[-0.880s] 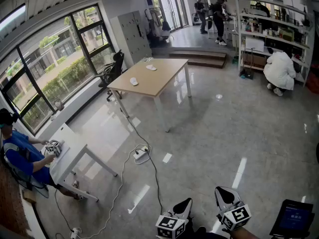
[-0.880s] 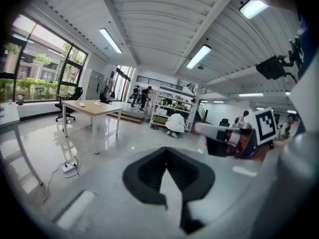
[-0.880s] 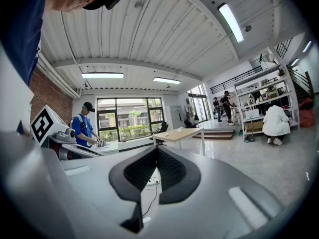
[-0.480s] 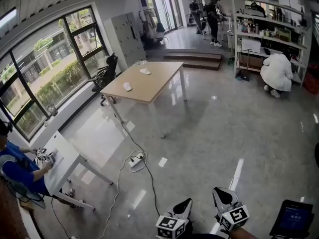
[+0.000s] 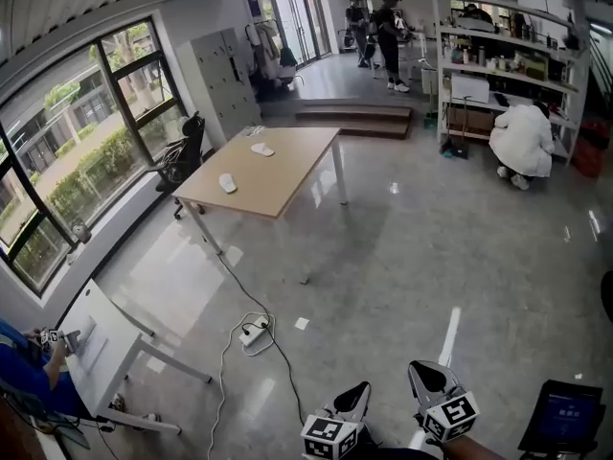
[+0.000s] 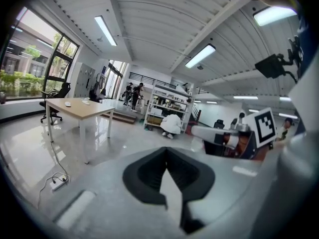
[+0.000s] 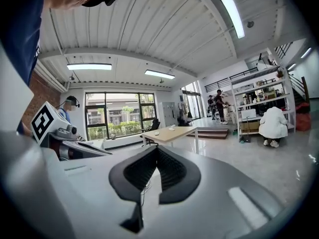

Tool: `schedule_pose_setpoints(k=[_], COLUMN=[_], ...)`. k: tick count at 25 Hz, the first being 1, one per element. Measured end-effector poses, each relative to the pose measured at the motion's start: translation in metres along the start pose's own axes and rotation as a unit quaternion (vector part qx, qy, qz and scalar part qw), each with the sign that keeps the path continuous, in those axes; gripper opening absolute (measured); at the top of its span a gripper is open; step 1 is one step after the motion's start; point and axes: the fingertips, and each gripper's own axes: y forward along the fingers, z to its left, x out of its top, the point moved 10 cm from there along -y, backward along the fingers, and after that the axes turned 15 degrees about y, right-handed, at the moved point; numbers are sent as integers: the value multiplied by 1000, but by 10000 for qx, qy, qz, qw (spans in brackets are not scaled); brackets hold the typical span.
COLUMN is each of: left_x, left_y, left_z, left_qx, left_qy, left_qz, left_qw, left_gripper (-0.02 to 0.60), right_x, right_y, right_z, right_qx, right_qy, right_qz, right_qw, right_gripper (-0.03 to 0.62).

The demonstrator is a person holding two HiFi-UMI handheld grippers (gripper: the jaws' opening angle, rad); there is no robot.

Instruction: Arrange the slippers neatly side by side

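Two white slippers (image 5: 227,183) (image 5: 261,149) lie apart on a far wooden table (image 5: 287,175) across the room. In the left gripper view the table (image 6: 79,109) is at the left, and in the right gripper view it (image 7: 172,132) is straight ahead with the slippers as small white shapes on top. My left gripper (image 5: 355,394) and right gripper (image 5: 427,374) hang at the bottom edge of the head view, far from the table. The left gripper's (image 6: 167,152) dark jaws meet with nothing between them. The right gripper's (image 7: 157,149) jaws are likewise closed and empty.
A power strip with cables (image 5: 254,332) lies on the glossy floor between me and the table. A white desk (image 5: 105,348) with a seated person in blue (image 5: 24,381) is at the left. A person in white (image 5: 522,140) crouches by shelves; an office chair (image 5: 182,151) stands beyond the table.
The head view has swung: the table, the white desk and the seated person have slid leftward and down in the picture. Both grippers stay at the bottom edge, still closed.
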Motion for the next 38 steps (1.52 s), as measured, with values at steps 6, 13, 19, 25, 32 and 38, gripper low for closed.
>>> schedule_pose_setpoints(k=[6, 13, 19, 25, 32, 38], left_x=[-3, 2, 14, 34, 66, 79], left_y=[26, 48, 83, 132, 201, 258], left_z=[59, 111, 139, 161, 186, 203], left_qx=[-62, -12, 42, 222, 508, 747], left_qy=[-6, -140, -95, -65, -128, -127], left_qz=[-40, -24, -21, 30, 72, 86], left_qw=[10000, 9999, 9999, 9997, 9986, 9971], left_gripper=[3, 3, 3, 3, 3, 3], right_x=[6, 15, 21, 46, 78, 105], right_y=[66, 120, 157, 199, 252, 295], right_z=[-5, -8, -36, -75, -135, -185], right_qx=[-54, -20, -24, 196, 443, 611], right_qy=[65, -52, 32, 67, 126, 119], right_qz=[45, 147, 259, 264, 351, 382], right_qw=[10000, 9999, 9997, 9994, 9983, 9973], right_gripper=[6, 6, 6, 6, 6, 6])
